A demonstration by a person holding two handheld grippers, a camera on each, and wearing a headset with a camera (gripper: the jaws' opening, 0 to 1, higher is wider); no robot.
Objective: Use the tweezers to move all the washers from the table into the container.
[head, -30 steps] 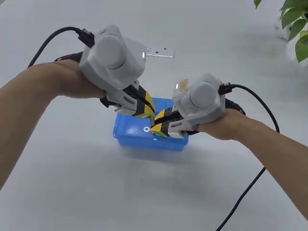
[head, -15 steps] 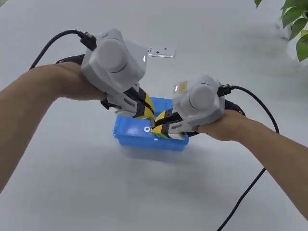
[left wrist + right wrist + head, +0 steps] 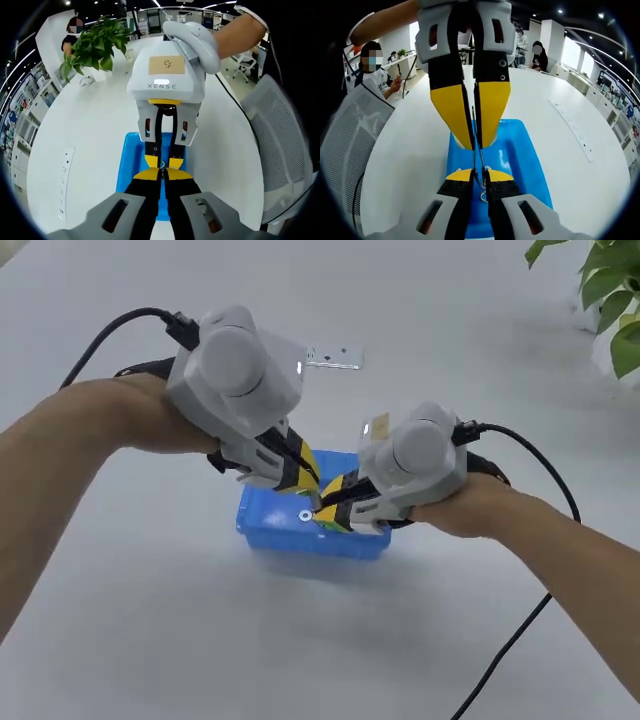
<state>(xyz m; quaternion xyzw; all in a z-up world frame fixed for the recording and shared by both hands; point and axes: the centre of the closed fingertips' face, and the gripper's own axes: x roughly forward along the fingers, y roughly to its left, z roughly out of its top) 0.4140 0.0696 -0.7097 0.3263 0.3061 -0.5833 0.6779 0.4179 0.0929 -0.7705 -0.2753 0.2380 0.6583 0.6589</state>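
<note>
Left claw (image 3: 163, 174), right claw (image 3: 480, 175), both closed, tip-to-tip

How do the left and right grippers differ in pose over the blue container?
The left gripper reaches in from the upper left, angled steeply down; the right gripper comes from the right, lower and flatter. Both are shut on the tweezers above the blue container.

My left gripper (image 3: 303, 478) and right gripper (image 3: 335, 502) have rounded pale-grey housings, each trailing a black cable (image 3: 110, 320). Jaws are black with yellow tips. The right one's face carries a tan sticker (image 3: 166, 64) and grey lettering; screws (image 3: 503, 62) dot the left's white brackets.
</note>
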